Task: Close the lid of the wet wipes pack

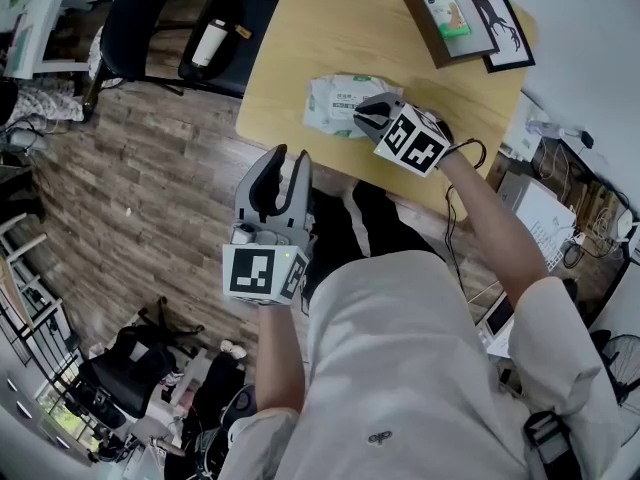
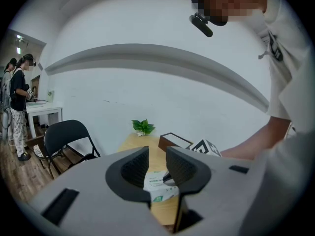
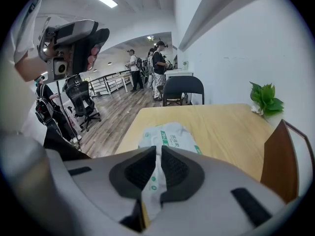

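The wet wipes pack (image 1: pixel 335 98) was seen lying flat on the wooden table (image 1: pixel 330 28), close to the near left corner of it. A thin white part at the near edge of the pack was pinched between the jaws of the right gripper (image 1: pixel 362 118), which were almost fully together on it; in the right gripper view this part was lifted a little into the narrow gap between the two dark pads. Whether the pinched part was the lid could not be told. The left gripper (image 1: pixel 290 156) was held off the table, nearer to the person and to the left of the pack, above the wooden floor (image 1: pixel 150 168). Its jaws were standing apart and nothing was between them; in the left gripper view the pack was seen only far behind the gap. On the far right part of the table two picture frames (image 1: pixel 448 16) were laid just beside each other, well apart from the pack. A small green plant (image 3: pixel 266 100) was seen at the far side of the table. To the far left of the table a black chair (image 1: pixel 150 13) was standing on the floor.
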`<state>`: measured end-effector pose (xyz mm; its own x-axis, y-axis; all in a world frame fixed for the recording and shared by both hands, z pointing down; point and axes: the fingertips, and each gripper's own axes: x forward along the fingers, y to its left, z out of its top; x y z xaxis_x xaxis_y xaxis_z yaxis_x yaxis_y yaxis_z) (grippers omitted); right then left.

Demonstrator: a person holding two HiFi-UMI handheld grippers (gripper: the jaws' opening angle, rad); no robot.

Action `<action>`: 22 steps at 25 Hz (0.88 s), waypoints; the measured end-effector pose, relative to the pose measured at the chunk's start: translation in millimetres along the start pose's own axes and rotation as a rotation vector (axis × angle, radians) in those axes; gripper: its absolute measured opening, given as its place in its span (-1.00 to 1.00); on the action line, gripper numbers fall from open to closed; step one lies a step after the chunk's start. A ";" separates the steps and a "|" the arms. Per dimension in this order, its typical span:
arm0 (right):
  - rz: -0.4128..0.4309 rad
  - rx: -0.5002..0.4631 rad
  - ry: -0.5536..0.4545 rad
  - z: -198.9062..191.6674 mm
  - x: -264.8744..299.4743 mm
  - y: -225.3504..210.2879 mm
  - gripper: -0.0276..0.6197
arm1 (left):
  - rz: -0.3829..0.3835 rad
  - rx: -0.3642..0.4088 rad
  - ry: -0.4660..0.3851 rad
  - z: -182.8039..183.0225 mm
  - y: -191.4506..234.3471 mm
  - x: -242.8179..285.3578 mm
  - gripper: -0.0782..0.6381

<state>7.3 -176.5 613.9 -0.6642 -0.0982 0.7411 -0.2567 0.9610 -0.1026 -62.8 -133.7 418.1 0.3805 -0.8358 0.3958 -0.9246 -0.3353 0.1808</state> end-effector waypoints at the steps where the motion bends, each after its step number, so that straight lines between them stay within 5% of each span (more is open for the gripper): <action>1: 0.002 0.000 0.004 -1.1 1.2 1.1 -0.82 | 0.001 -0.001 0.000 -0.1 0.2 -0.4 -0.48; 22: 0.021 -0.024 0.056 -9.7 19.1 13.8 -0.83 | 0.012 -0.002 0.012 -8.6 0.3 -6.3 -0.48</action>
<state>-2.1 -162.6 633.0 -0.6286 -0.0635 0.7751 -0.2256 0.9687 -0.1036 -65.3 -124.8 423.4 0.3698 -0.8343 0.4089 -0.9290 -0.3247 0.1777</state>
